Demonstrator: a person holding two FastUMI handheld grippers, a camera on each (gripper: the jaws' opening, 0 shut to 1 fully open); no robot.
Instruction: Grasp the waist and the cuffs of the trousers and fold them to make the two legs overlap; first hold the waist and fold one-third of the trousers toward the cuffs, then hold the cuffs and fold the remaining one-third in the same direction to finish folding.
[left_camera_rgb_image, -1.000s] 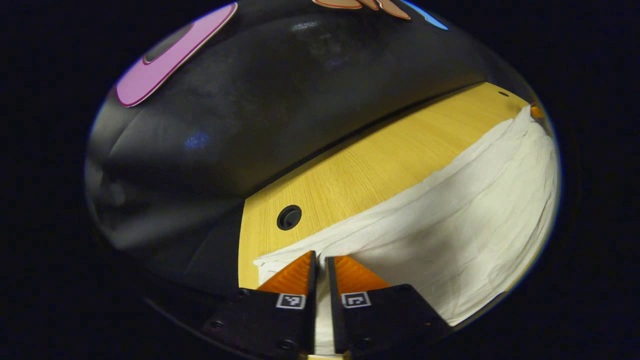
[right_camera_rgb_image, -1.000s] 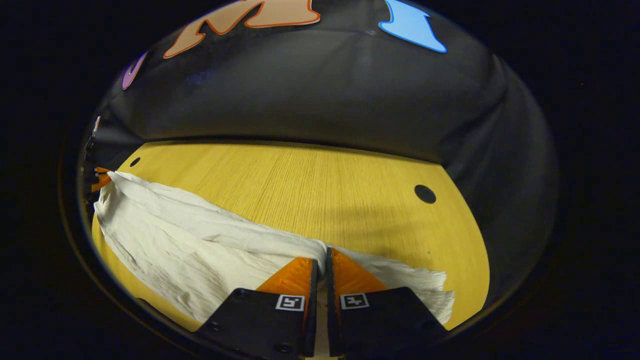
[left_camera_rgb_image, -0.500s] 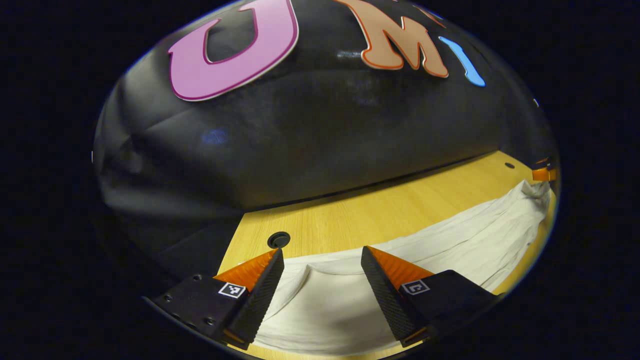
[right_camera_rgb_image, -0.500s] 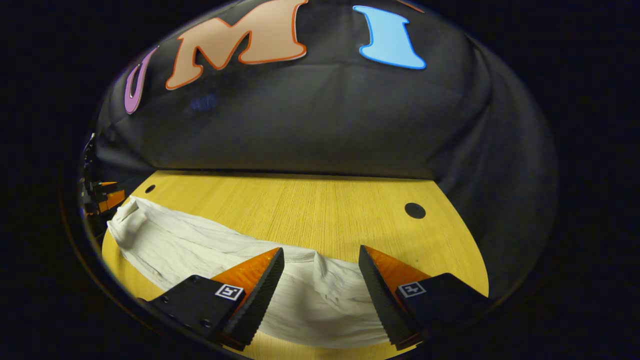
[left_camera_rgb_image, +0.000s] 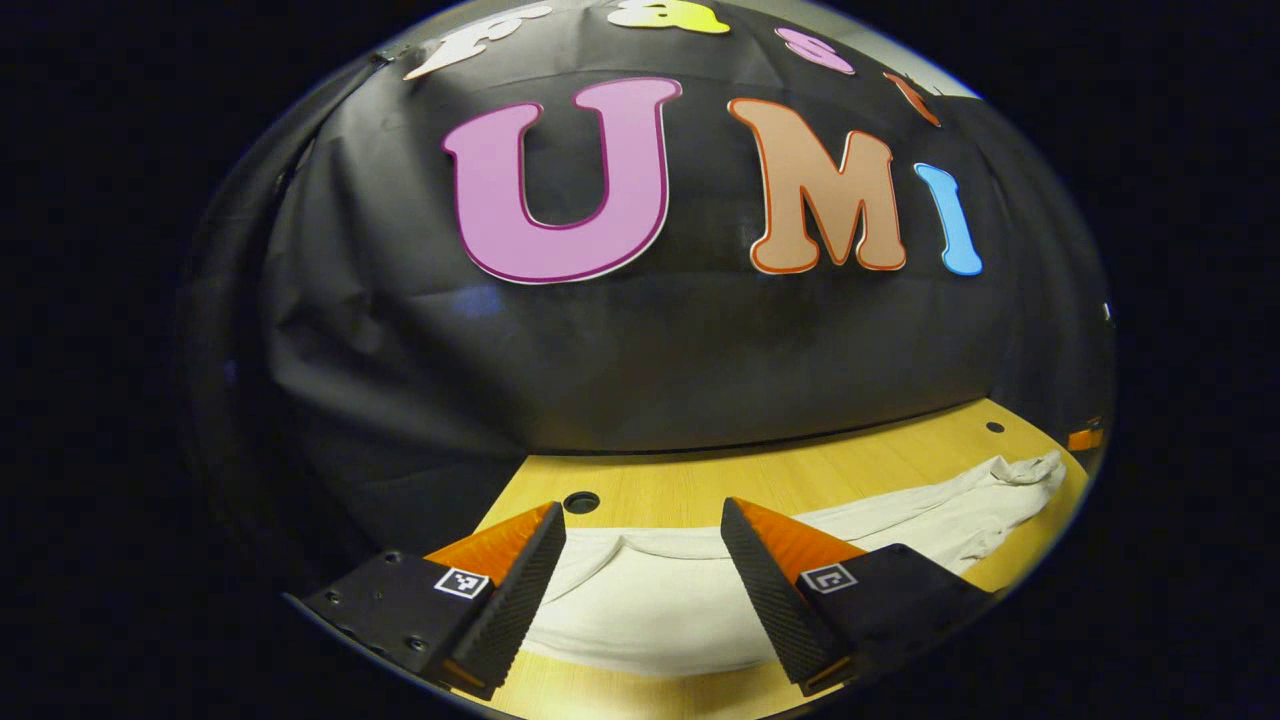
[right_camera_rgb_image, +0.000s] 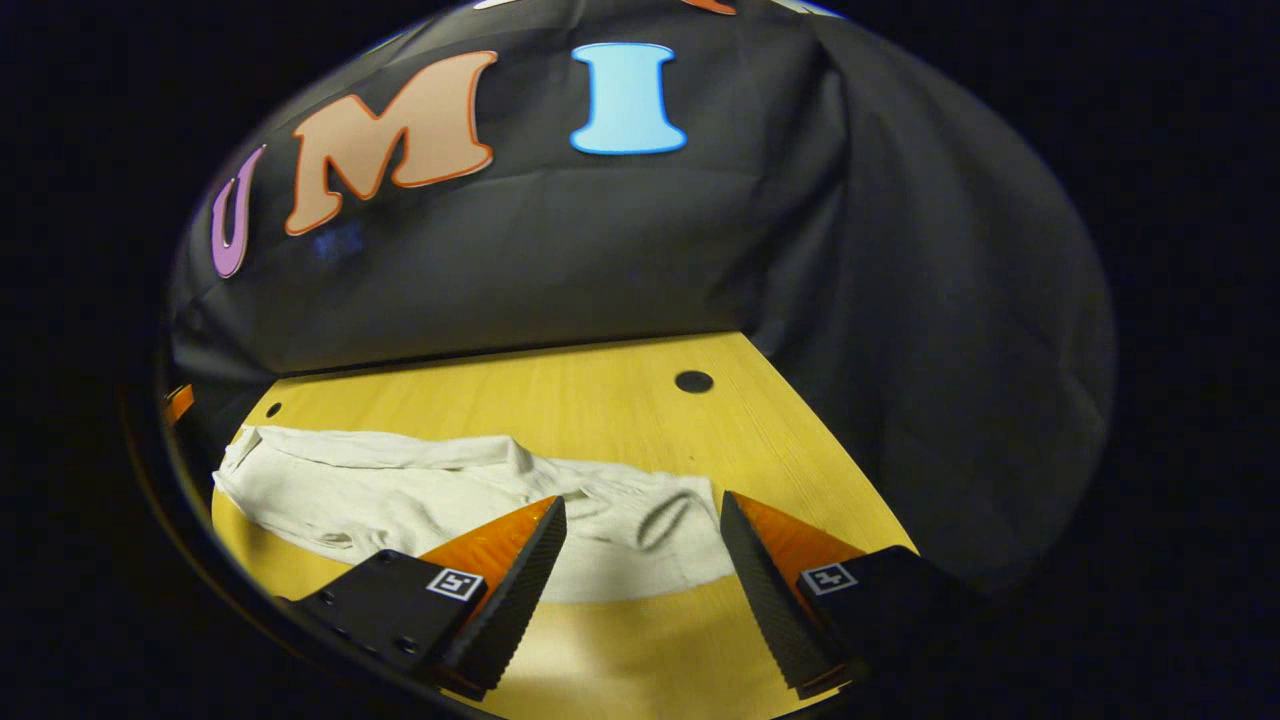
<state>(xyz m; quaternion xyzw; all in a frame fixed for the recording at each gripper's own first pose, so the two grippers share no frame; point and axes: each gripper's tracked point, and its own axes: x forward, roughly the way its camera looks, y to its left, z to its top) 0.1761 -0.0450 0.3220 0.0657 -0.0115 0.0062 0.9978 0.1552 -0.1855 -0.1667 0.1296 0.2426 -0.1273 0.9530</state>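
Wrinkled white cloth trousers (left_camera_rgb_image: 680, 610) (right_camera_rgb_image: 450, 490) lie on yellow wooden desk (left_camera_rgb_image: 800, 475) (right_camera_rgb_image: 560, 400). Left tongs (left_camera_rgb_image: 640, 590) and right tongs (right_camera_rgb_image: 640, 590) spread wide, empty.

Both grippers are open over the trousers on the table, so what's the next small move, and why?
Probably lower one gripper back onto an end of the white trousers and close on it. They lie flat as a long strip on the wooden table, apparently not yet folded in thirds, and the left gripper and right gripper both have jaws spread wide, holding nothing.
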